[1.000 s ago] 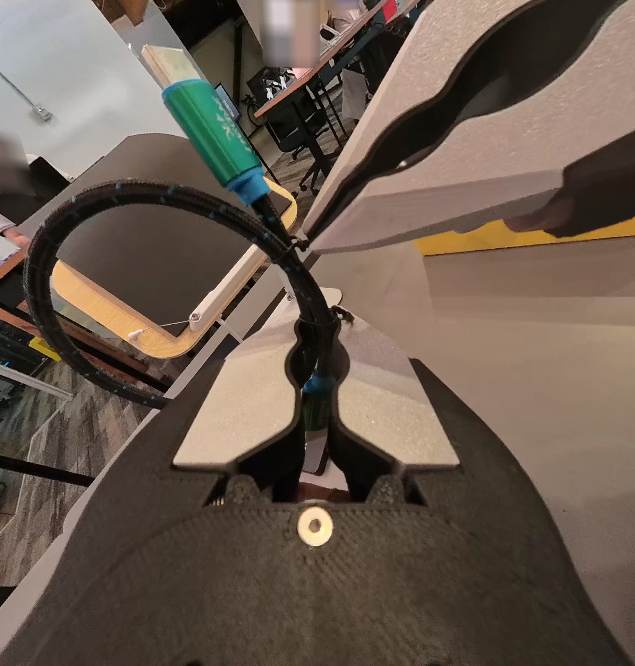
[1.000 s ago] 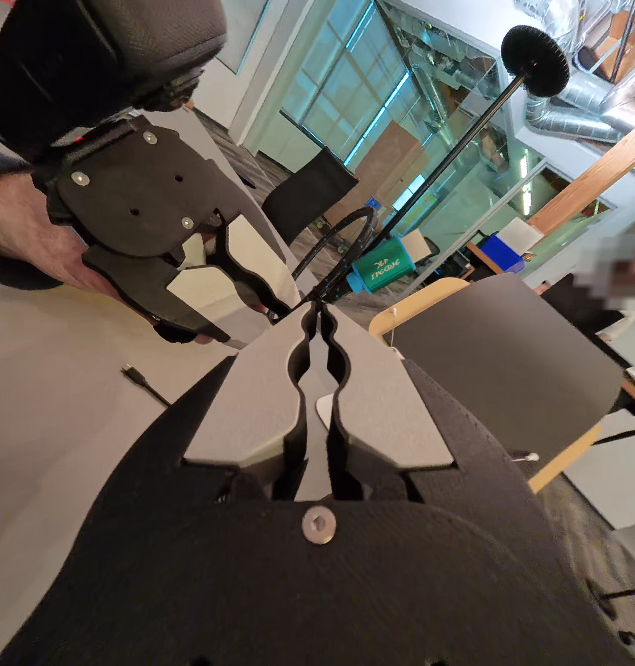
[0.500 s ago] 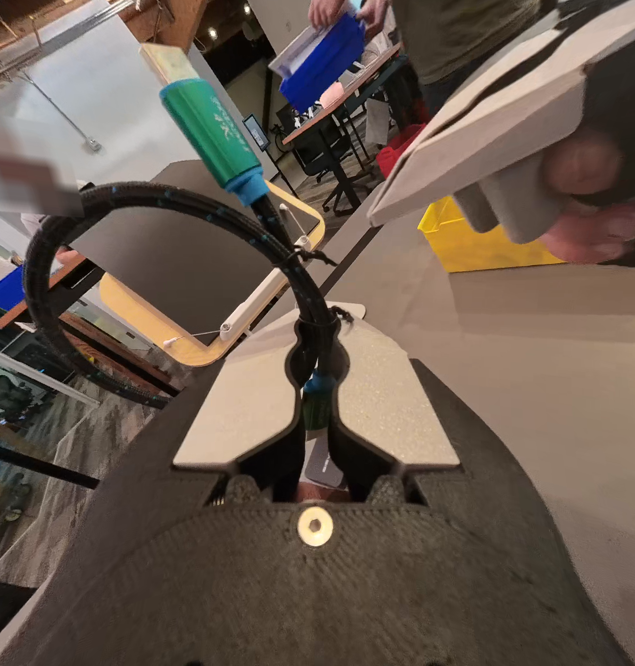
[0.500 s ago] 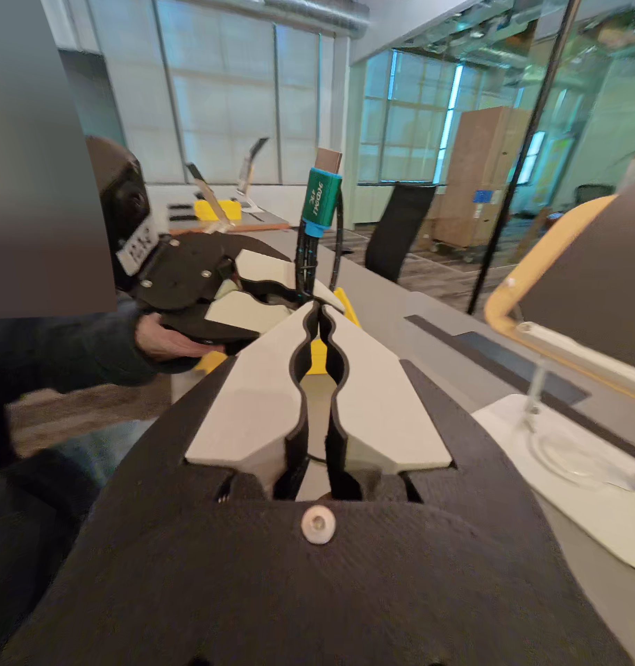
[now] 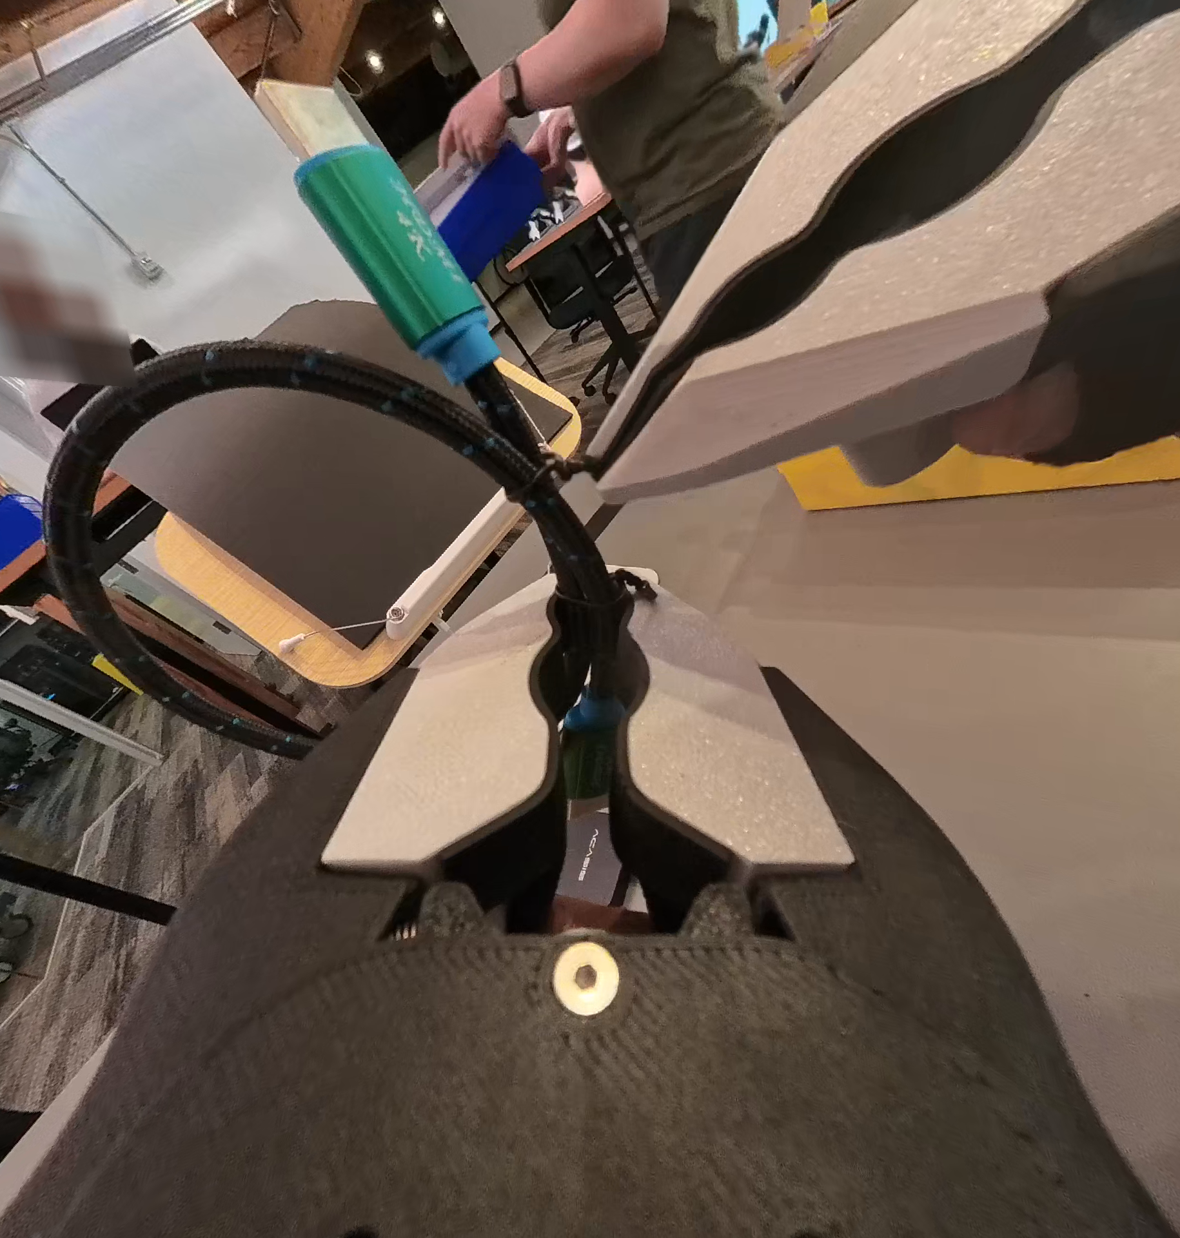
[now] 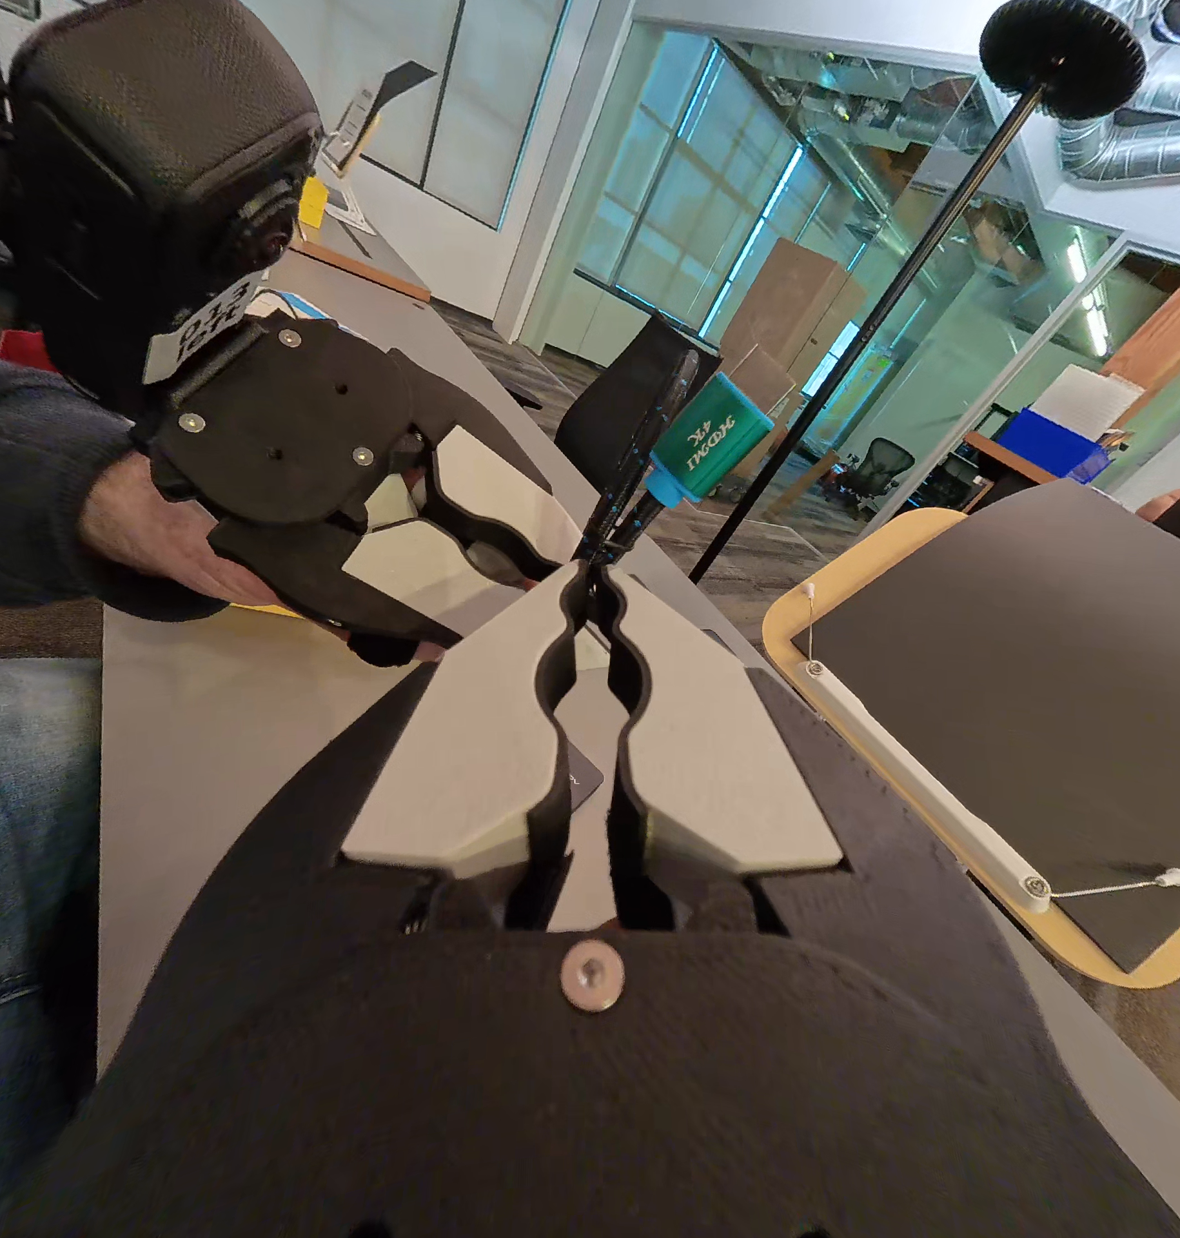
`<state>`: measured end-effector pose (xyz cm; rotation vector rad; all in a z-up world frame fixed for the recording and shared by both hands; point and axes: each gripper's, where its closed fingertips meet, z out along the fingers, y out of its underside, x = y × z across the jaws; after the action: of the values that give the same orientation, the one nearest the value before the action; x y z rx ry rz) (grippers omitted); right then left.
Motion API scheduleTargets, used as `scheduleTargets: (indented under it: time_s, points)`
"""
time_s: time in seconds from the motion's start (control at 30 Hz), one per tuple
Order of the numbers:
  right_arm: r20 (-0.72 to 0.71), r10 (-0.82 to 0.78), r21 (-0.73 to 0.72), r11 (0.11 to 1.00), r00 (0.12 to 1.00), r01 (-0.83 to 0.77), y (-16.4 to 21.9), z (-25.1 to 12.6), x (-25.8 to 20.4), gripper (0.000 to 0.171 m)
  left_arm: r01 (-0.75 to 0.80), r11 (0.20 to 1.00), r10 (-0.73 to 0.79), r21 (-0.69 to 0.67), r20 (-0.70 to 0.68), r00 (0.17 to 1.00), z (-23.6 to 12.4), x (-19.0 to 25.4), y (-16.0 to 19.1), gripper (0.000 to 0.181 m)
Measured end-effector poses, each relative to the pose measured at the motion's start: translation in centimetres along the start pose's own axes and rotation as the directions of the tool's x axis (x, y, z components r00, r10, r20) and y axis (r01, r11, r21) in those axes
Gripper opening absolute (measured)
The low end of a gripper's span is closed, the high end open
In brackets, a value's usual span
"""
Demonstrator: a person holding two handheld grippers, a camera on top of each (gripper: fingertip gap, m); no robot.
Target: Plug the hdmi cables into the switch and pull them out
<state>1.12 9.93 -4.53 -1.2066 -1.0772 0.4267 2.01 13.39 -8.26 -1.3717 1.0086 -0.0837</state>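
Now my left gripper [image 5: 591,626] clamps the black braided cable [image 5: 577,596], right gripper [image 6: 591,579] pinching its tie; next I aim the free green plug [image 5: 393,248] switchward.

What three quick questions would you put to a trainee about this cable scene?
1. True or false: the left tongs are shut on the braided HDMI cable.
2. Which way does the free green connector point? A: up into the air. B: flat along the table. C: down into a yellow bin.
3. What colour is the collar where the cable leaves that connector?

Key: 1 true; 2 A; 3 blue.
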Motion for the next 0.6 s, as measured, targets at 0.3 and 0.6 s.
scheduleTargets:
  time_s: [0.3, 0.6]
  points:
    - [0.229, 0.415, 0.1, 0.89, 0.881, -0.445, -0.8, -0.7, 0.1, 0.0, -0.05, 0.998, 0.049, 0.024, 0.039, 0.998, -0.1, -0.2, -0.3, 0.008]
    - [0.675, 0.727, -0.034, 0.2, 0.125, -0.979, -1.7, -1.4, -2.0, 0.0, -0.151, 0.985, 0.136, 0.087, 0.157, 0.978, -0.3, -0.6, -0.6, 0.008]
